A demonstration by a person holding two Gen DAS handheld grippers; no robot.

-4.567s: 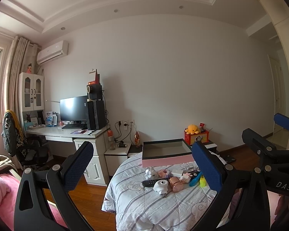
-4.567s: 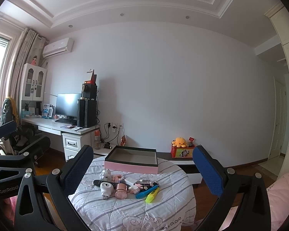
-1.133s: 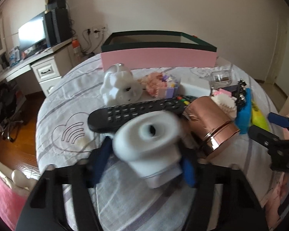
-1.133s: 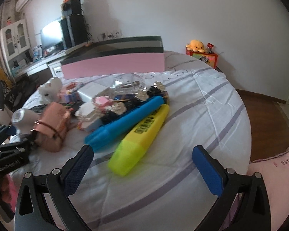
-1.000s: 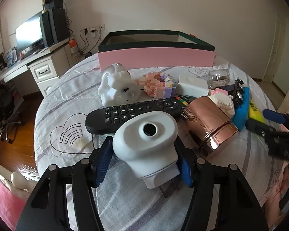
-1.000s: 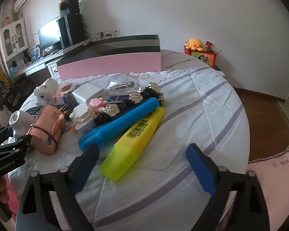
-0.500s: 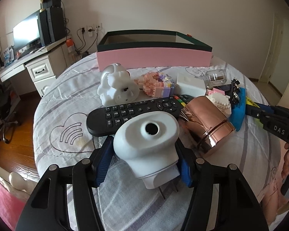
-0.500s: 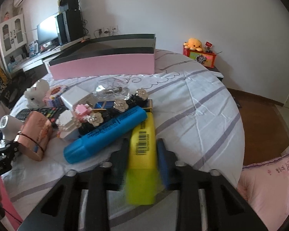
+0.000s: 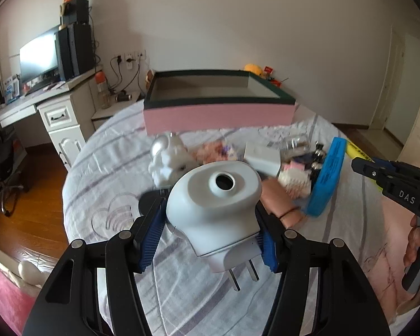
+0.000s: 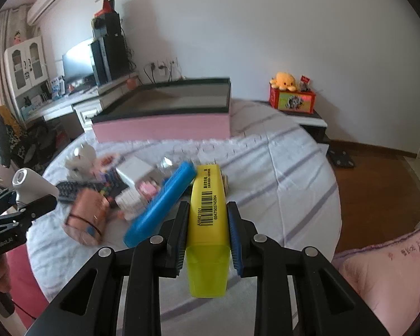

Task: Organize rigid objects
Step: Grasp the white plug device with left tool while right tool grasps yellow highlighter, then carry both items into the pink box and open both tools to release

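Observation:
My left gripper [image 9: 210, 224] is shut on a white plug-in device [image 9: 215, 198] with two prongs, held just above the bed. My right gripper [image 10: 208, 221] is shut on a big yellow highlighter [image 10: 208, 218], its nose lifted off the bedspread. In the left wrist view the right gripper [image 9: 361, 165] shows at the right edge with the yellow highlighter [image 9: 355, 151] in it. An open pink box [image 9: 218, 112] with a dark rim stands at the far side of the bed; it shows too in the right wrist view as the pink box [image 10: 165, 128].
Loose items lie on the striped bedspread [image 10: 280, 173]: a blue highlighter [image 10: 159, 210], a copper cup [image 10: 85, 215], a black remote [image 10: 70, 189], a white figurine [image 9: 168, 159], a white block [image 9: 263, 158] and small toys. A desk [image 9: 50, 103] stands at the left.
Both grippers have risen with their objects. The right gripper closed on the yellow highlighter and lifted it; the plug-in device is now higher above the remote.

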